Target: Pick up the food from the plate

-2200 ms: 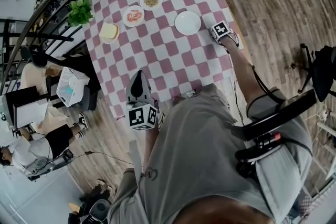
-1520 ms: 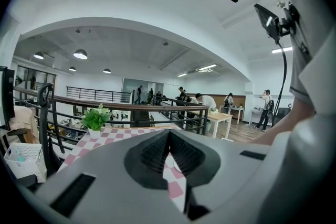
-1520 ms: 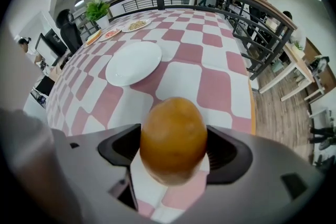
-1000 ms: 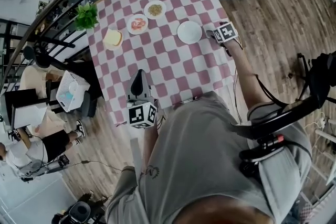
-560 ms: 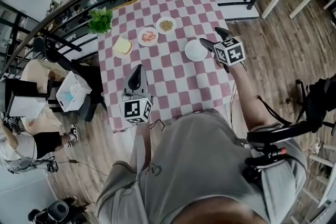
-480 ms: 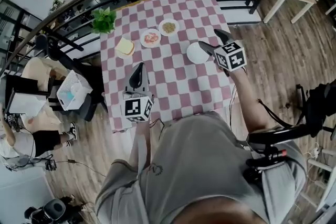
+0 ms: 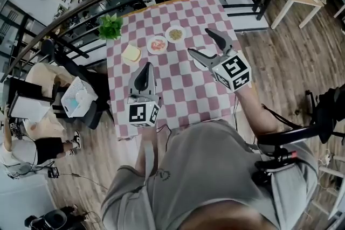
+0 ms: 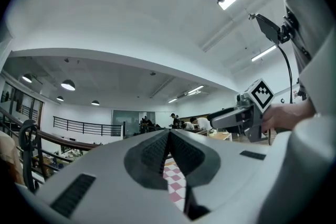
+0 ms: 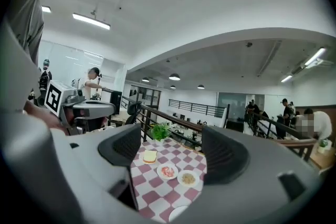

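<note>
The right gripper is being held above the far right part of the table, its jaws standing wide apart with nothing between them; in the right gripper view only the checked tablecloth and the food well below are being framed by the gap. The left gripper is being held over the near left part of the table, its jaws pressed together on nothing. The food is lying untouched on the far half of the table: a slice of bread at the left, then a plate of red food, then a plate of brownish food farther right. An empty white plate is lying below the right gripper. A potted plant is standing at the far left corner.
</note>
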Motion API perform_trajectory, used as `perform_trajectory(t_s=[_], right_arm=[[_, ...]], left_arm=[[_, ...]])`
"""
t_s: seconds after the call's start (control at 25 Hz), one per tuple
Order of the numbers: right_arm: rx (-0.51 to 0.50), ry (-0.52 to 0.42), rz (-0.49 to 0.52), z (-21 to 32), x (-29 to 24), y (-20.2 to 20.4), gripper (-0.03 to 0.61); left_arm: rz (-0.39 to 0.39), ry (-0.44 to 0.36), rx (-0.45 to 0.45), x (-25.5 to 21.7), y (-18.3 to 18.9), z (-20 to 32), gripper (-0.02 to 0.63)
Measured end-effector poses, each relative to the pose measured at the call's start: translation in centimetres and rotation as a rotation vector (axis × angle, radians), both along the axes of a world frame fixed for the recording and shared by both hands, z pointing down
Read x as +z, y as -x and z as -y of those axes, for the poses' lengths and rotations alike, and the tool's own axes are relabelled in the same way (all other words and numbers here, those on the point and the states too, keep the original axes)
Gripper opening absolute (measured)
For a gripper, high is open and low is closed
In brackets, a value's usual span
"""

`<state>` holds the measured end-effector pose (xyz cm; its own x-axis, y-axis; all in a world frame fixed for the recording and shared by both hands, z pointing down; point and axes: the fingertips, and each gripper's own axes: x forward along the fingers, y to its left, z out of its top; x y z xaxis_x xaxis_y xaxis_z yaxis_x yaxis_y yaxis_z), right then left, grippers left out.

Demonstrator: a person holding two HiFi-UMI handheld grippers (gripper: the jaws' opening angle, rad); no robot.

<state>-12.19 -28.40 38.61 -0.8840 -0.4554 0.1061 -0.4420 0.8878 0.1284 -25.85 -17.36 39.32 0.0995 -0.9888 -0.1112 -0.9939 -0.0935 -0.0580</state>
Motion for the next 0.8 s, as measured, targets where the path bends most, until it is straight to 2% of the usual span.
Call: perform_trajectory(t_s=[0.28,0.32,0.36,0.4,0.52,0.8], right_arm=[[-0.018,0.015,-0.032,-0.7,0.5,0.0,0.357],[-0.004,0.022,-0.022,-0.5,0.5,-0.2,0.281],[0.007,0.040,-0.001,-0.3,0.4,-0.6,0.128],[0.013,0.066,0.024,-0.1,0.4,-0.9,0.041],[0.016,0.115,0.046,0.2,0.7,-1.4,0.020],[0.024,0.113,0.042,0.4,1.2,-2.0,0.016]], left_arm=[[0.000,0.004,-0.020,0.1,0.3,-0.9,0.005],[0.000,0.007,-0.022,0.2,0.3,-0.9,0.004],[0.002,0.010,-0.023,0.2,0.3,-0.9,0.005],[0.005,0.013,-0.022,0.3,0.3,-0.8,0.004],[0.012,0.016,-0.020,0.3,0.2,-0.7,0.005],[0.014,0.025,-0.008,0.9,-0.1,-0.3,0.004]])
